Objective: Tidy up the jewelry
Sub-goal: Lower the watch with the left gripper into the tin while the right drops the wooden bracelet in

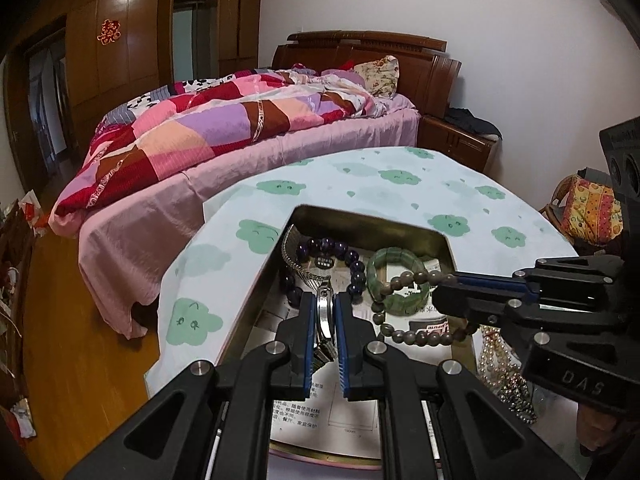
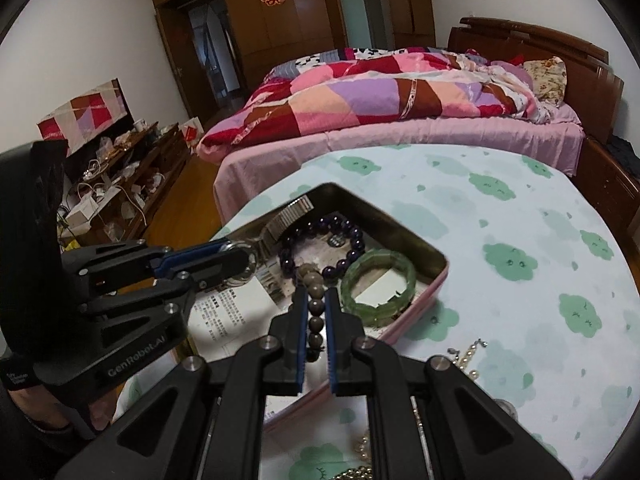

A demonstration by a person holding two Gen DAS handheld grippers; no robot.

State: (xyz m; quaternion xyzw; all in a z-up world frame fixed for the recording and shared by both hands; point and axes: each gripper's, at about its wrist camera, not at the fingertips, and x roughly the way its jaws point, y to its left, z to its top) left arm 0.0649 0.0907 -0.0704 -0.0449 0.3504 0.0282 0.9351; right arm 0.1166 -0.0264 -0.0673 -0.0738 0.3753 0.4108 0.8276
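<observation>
Left tool [image 1: 324, 316] clamps watch [image 1: 325, 312] | right tool [image 2: 316, 320] grips bead strand [image 2: 314, 312] | over tin [image 2: 436, 276]

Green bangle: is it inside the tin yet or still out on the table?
Inside. The green bangle lies flat on the paper lining the tin, within its right wall, beside the purple bead bracelet. Neither gripper holds it.
</observation>
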